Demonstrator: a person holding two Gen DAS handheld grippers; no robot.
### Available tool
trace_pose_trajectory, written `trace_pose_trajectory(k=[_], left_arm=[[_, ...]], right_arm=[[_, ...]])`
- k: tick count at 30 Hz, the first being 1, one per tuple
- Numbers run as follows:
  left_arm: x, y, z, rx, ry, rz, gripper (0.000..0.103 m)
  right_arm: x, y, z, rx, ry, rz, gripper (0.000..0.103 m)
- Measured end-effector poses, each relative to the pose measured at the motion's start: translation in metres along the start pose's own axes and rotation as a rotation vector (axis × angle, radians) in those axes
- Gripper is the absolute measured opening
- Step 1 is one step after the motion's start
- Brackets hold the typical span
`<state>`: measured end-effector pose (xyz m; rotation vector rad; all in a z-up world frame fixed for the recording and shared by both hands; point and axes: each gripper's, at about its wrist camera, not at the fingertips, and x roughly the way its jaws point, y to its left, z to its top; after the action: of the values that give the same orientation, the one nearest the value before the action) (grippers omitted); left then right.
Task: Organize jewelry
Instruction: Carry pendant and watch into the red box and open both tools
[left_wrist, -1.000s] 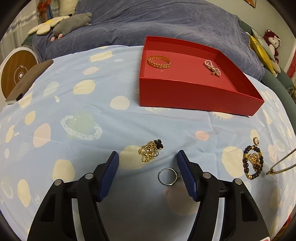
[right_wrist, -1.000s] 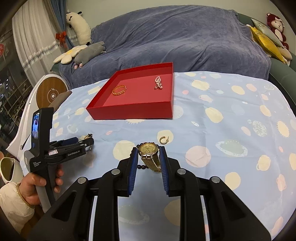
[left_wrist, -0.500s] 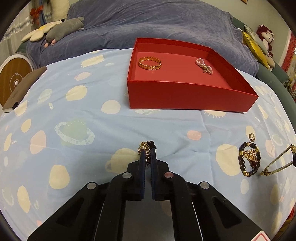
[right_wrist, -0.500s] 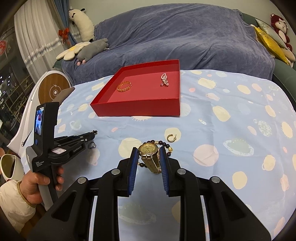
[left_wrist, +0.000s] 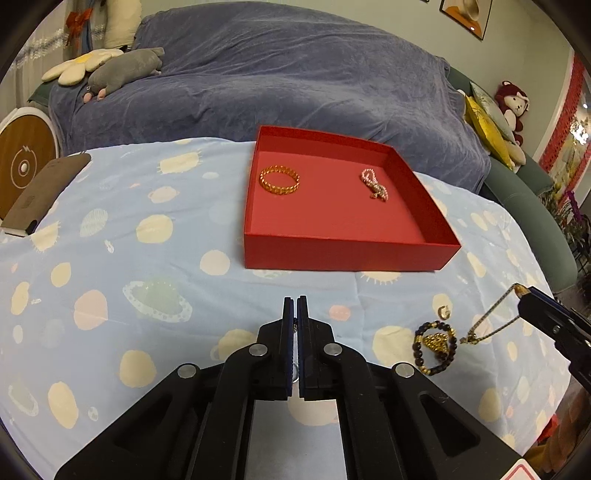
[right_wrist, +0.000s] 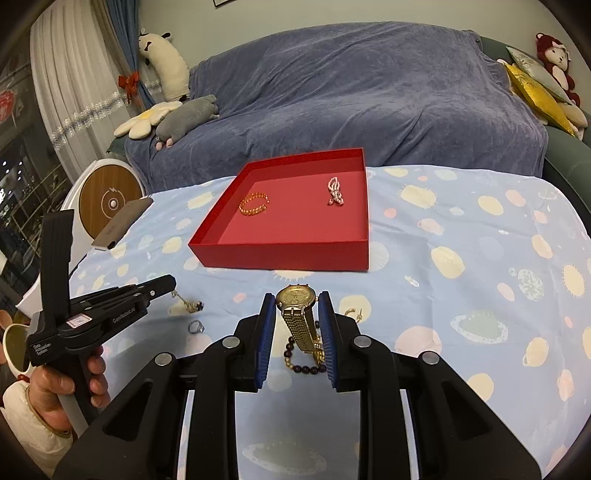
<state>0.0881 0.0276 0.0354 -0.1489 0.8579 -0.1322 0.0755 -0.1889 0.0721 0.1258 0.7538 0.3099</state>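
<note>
Tray (right_wrist: 284, 254), red, 1, on spotted cloth (right_wrist: 461, 236), holding 2 pieces: gold bangle (right_wrist: 254, 204), pearl strand (right_wrist: 334, 191). Right gripper (right_wrist: 297, 314) clamped on 1 gold watch (right_wrist: 298, 299). Left gripper (right_wrist: 168, 286) pinched nearly closed on 1 gold chain (right_wrist: 188, 304). Bead bracelet (left_wrist: 436, 347), 1; silver ring (right_wrist: 195, 327), 1; earring (left_wrist: 444, 312), 1.
</note>
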Motion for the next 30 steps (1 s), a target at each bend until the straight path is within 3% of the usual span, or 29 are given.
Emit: trace_pose_trajectory(k=[11, 21, 30], left_arm=[[-0.029, -0.013, 0.072, 0.035, -0.149, -0.012, 0.000], [0.014, -0.001, 0.137, -0.003, -0.187, 0.016, 0.000], [0.060, 0.007, 0.147, -0.017, -0.141, 0.049, 0.000]], right_arm=[[0.034, 0.014, 0.065, 0.026, -0.079, 0.006, 0.023], [0.100, -0.007, 0.111, 0.057, -0.056, -0.018, 0.023], [0.153, -0.025, 0.110, 0.088, 0.015, -0.064, 0.023]])
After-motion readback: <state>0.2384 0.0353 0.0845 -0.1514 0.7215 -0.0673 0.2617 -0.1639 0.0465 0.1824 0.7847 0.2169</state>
